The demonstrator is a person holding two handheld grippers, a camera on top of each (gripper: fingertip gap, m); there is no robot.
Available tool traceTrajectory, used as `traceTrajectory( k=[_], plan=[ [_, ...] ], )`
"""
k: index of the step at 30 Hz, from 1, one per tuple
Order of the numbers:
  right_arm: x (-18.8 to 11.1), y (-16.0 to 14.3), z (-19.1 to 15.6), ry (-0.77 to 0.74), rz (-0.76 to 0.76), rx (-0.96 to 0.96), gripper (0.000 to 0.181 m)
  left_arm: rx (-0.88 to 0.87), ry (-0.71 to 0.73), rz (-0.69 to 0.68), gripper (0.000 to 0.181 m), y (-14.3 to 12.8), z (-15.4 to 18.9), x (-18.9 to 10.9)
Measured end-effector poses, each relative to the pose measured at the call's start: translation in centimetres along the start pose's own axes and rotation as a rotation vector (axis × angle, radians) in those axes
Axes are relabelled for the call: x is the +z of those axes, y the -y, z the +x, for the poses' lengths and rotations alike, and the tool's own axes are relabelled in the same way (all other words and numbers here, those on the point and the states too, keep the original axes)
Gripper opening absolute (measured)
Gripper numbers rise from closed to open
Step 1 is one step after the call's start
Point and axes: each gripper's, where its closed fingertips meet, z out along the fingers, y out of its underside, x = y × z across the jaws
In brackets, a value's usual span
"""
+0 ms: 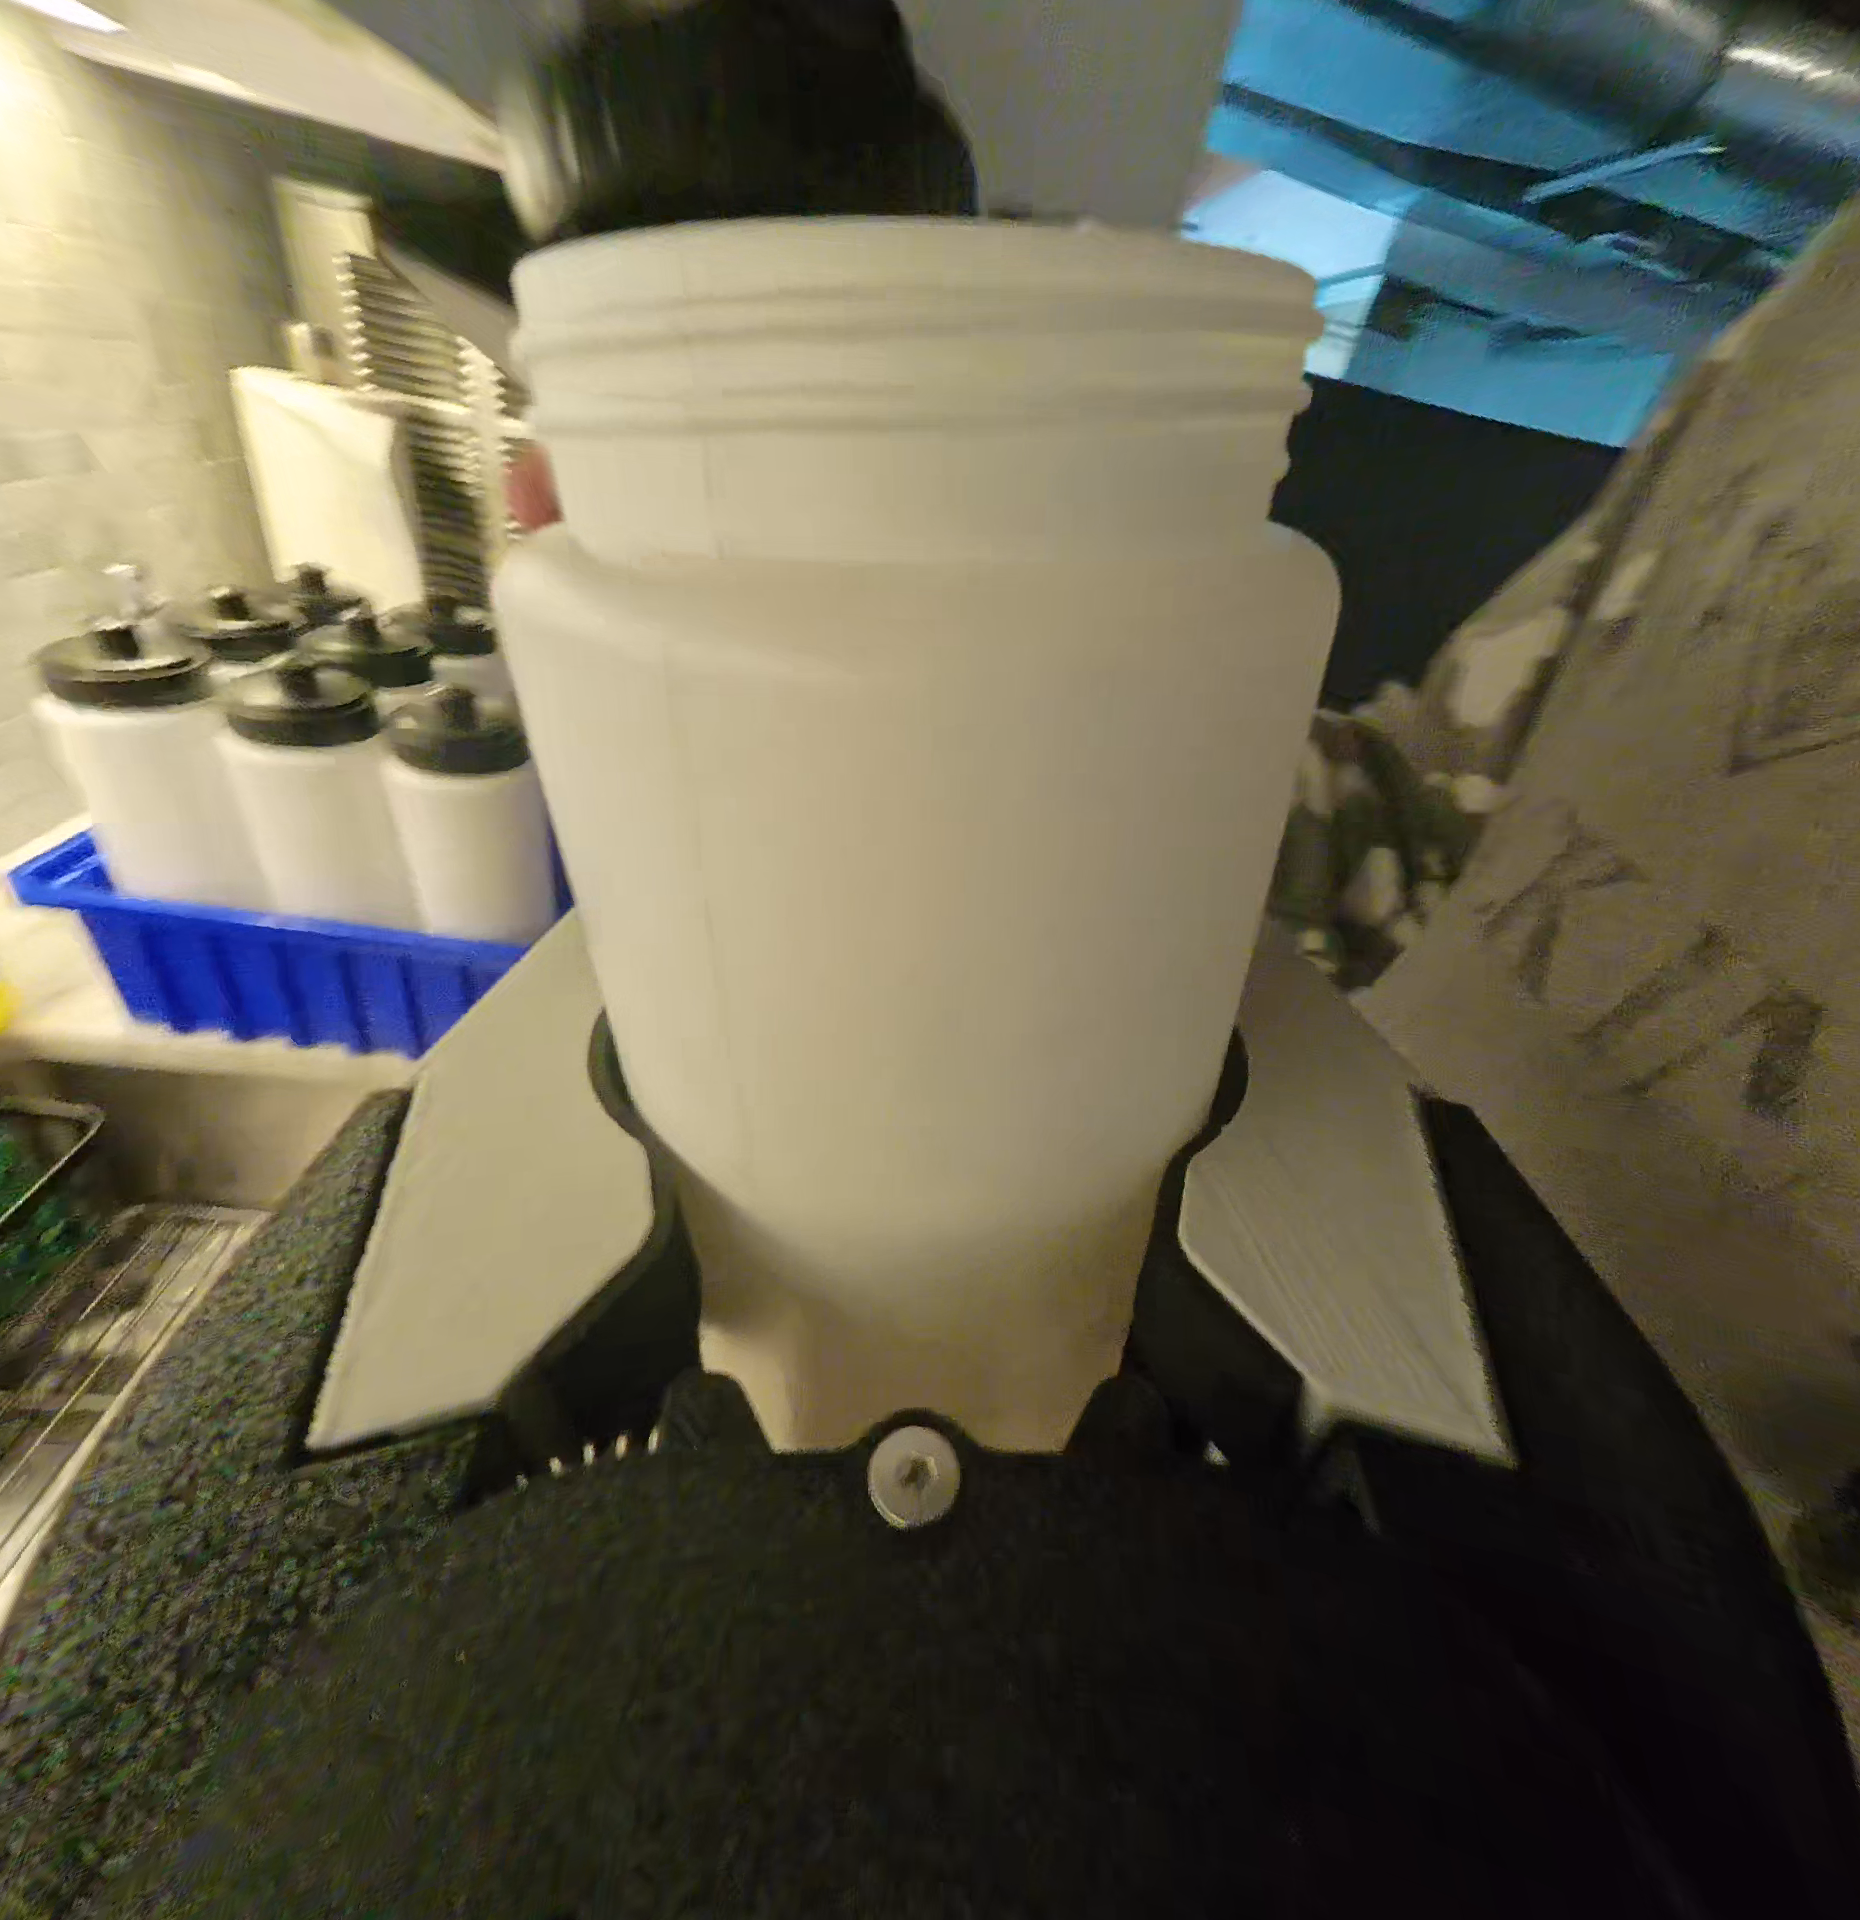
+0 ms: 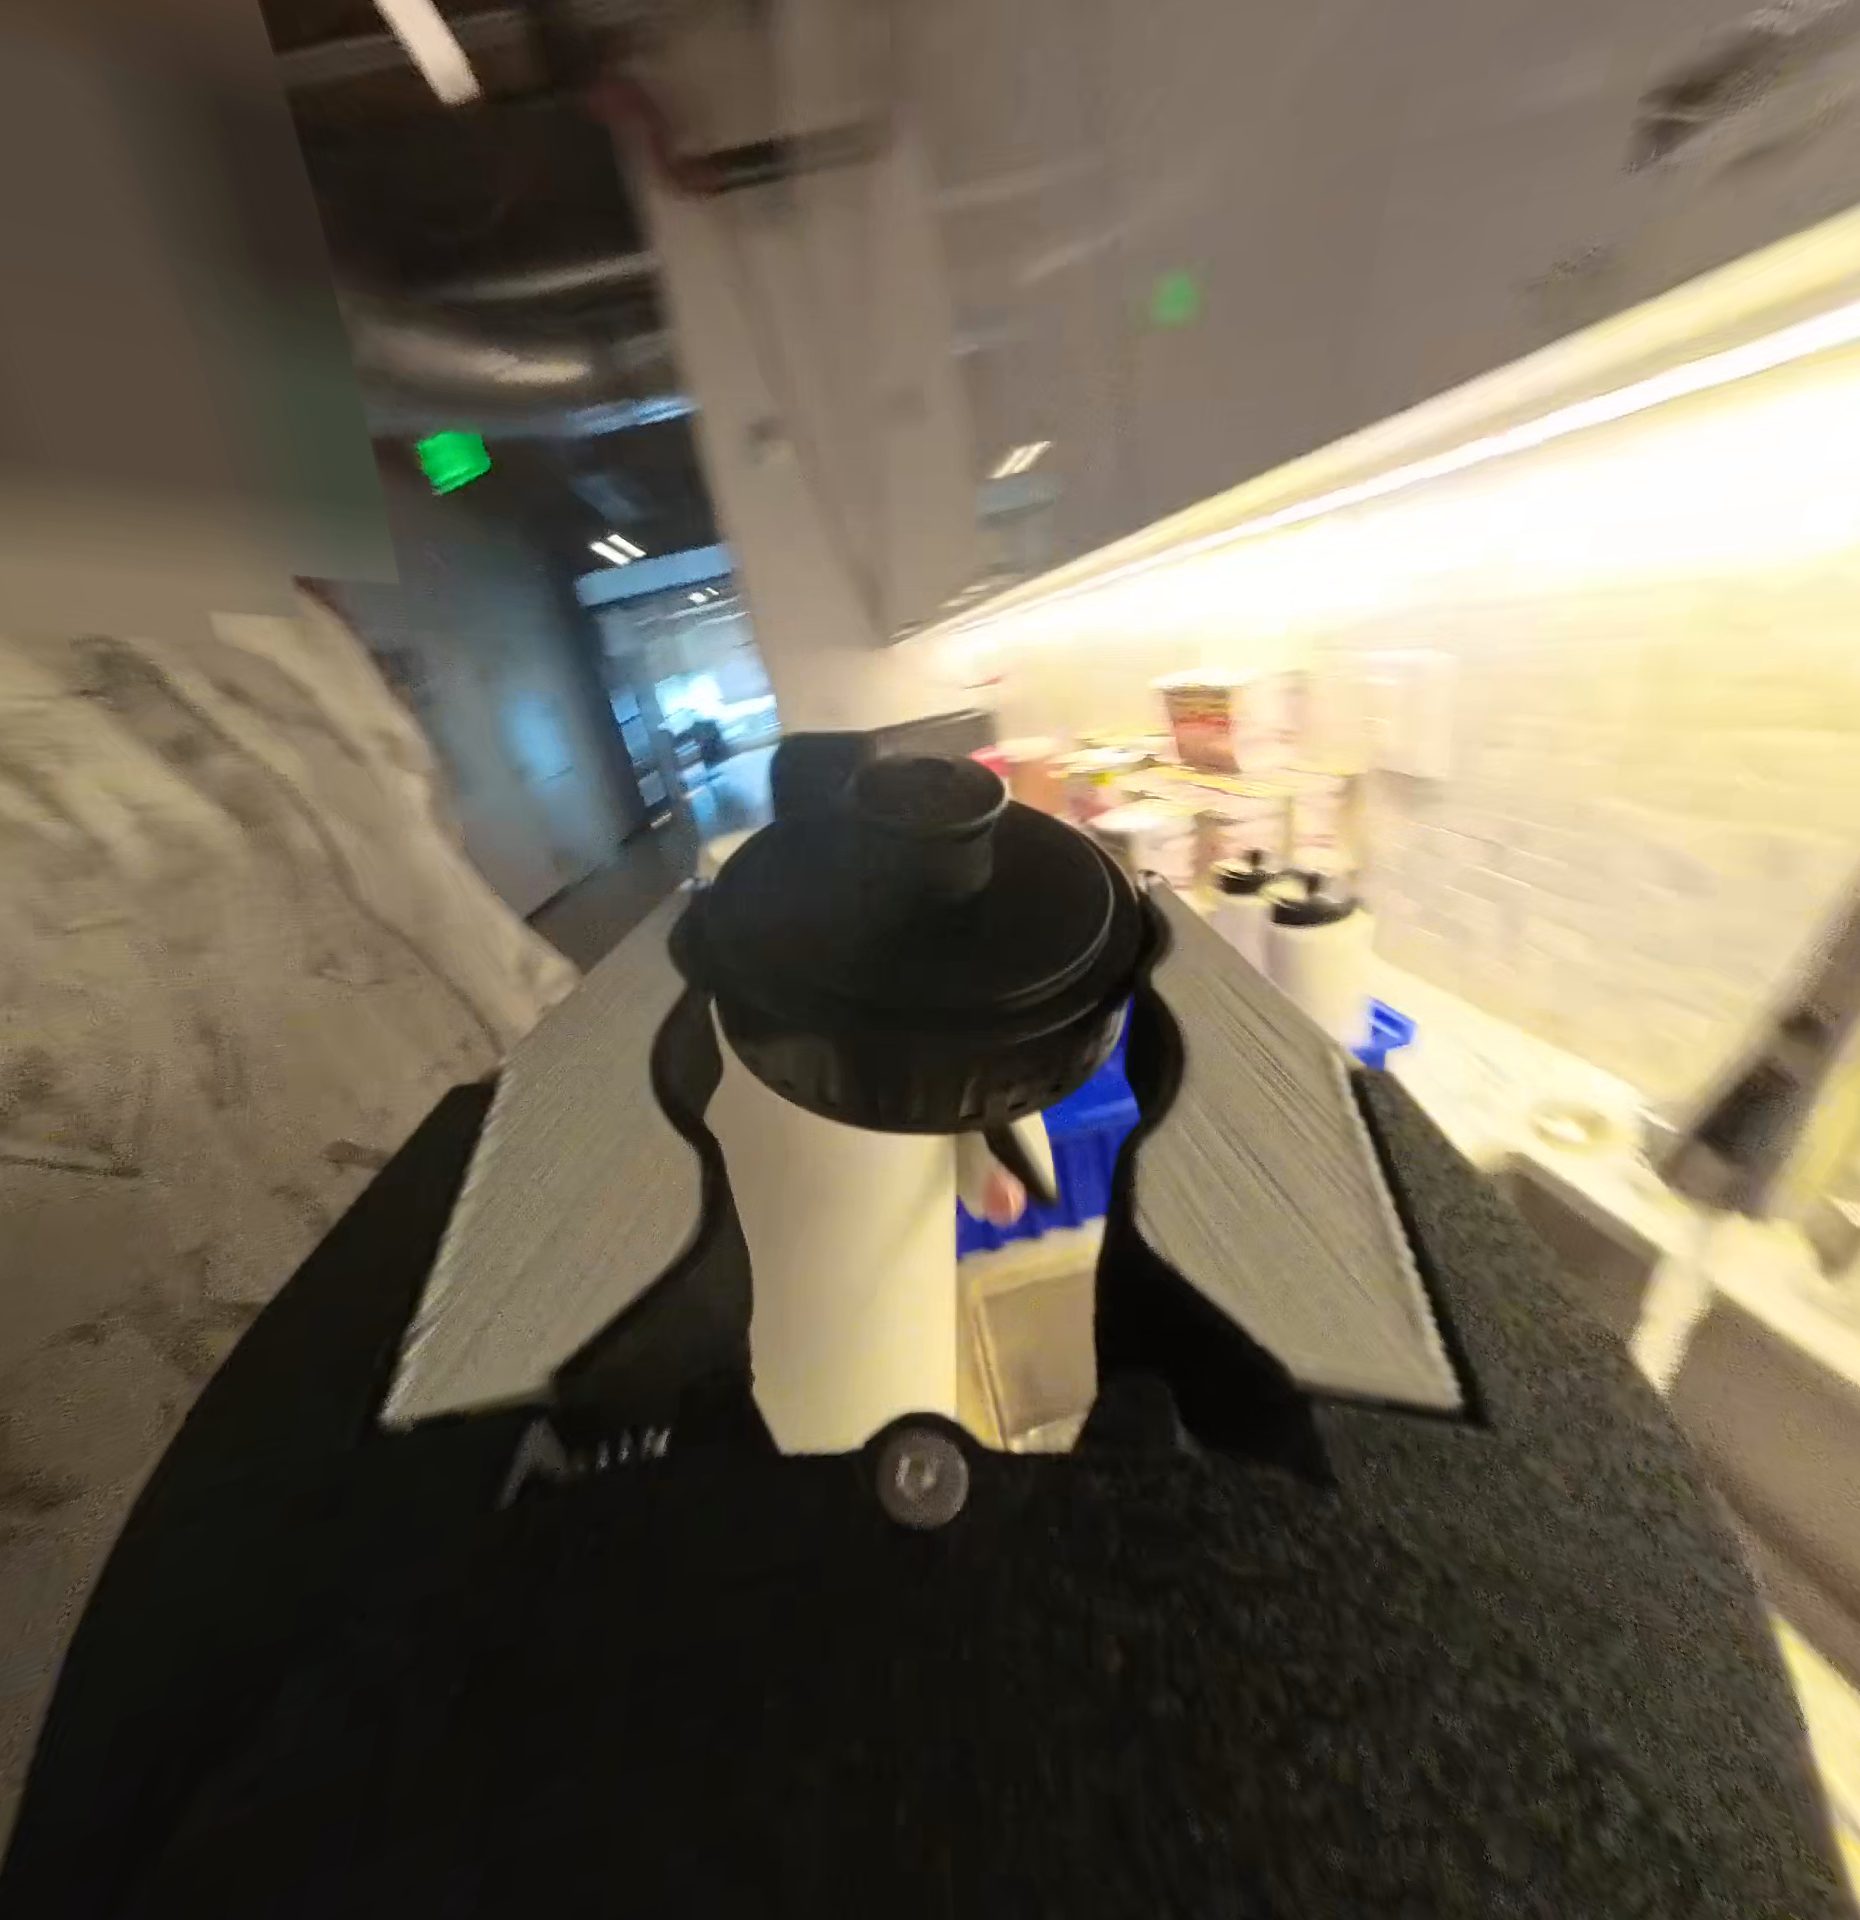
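My left gripper (image 1: 915, 1039) is shut on a white plastic bottle (image 1: 905, 831) and holds it upright by its lower body. The bottle's wide threaded neck (image 1: 905, 343) is bare and open. My right gripper (image 2: 921, 935) is shut on a black screw cap with a spout (image 2: 905, 935) and holds it over the white bottle (image 2: 853, 1247). In the left wrist view one white finger of the right gripper (image 1: 1061, 104) shows right above the neck, beside a blurred dark shape.
A blue bin (image 1: 261, 966) at the left holds several white bottles with black caps (image 1: 302, 790). A wire rack and sink (image 1: 74, 1351) lie at the lower left. A person's grey shirt (image 1: 1632, 831) is close on the right. A lit tiled wall (image 2: 1528, 831) backs the counter.
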Motion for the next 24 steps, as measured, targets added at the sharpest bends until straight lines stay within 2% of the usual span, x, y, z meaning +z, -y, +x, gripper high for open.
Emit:
traceTrajectory(
  k=[3, 6, 9, 11, 14, 18, 24],
  plan=[
    [-4.3, -2.7, 2.8, -0.271, 0.072, 0.078, 0.078, -0.021, 0.161, 0.005, 0.105, -1.1, -3.1, -1.2],
    [-9.3, -5.8, 5.2, -0.582, 0.094, 0.092, 0.079, -0.048, 0.402, -0.022, 0.105, -3.1, -7.6, -3.0],
    [-14.0, -8.6, 6.3, -0.861, 0.034, 0.042, 0.078, -0.072, 0.624, -0.064, 0.106, -6.0, -12.2, -5.0],
    [-16.2, -10.0, 6.1, -0.976, -0.039, 0.000, 0.078, -0.075, 0.738, -0.093, 0.106, -8.1, -15.0, -6.2],
    [-17.6, -10.7, 5.2, -1.031, -0.108, -0.031, 0.078, -0.052, 0.849, -0.168, 0.105, -11.5, -18.7, -7.2],
    [-18.2, -11.0, 4.7, -1.030, -0.164, -0.024, 0.078, -0.034, 0.870, -0.278, 0.105, -15.8, -22.1, -6.6],
    [-18.9, -12.1, 4.8, -1.042, -0.310, -0.043, 0.079, -0.083, 0.913, -0.333, 0.105, -19.6, -26.8, -5.5]
  ],
)
